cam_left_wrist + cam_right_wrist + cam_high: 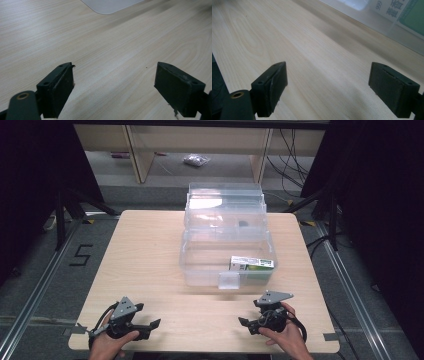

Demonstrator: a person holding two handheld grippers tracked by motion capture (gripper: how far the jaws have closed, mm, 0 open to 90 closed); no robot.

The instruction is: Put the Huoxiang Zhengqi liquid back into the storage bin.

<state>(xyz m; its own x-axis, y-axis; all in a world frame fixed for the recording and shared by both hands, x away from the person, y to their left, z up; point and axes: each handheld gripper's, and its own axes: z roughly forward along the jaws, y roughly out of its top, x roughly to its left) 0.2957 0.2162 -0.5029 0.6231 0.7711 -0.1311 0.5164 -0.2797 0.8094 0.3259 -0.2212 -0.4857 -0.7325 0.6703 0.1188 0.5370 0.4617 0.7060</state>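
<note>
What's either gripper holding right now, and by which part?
Nothing. The left gripper and right gripper both stand open above the bare light wooden table.

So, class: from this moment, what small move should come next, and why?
Probably move the right claw forward toward the clear plastic lidded box, where the green-and-white carton lies. Both claws are open and empty near the table's near edge, the right one nearer the carton.

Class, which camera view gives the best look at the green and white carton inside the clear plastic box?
The high view: the green and white carton lies whole in the front right of the clear plastic box. The right gripper view catches a blurred corner of it through the wall. The left gripper view has a corner of the box.
</note>
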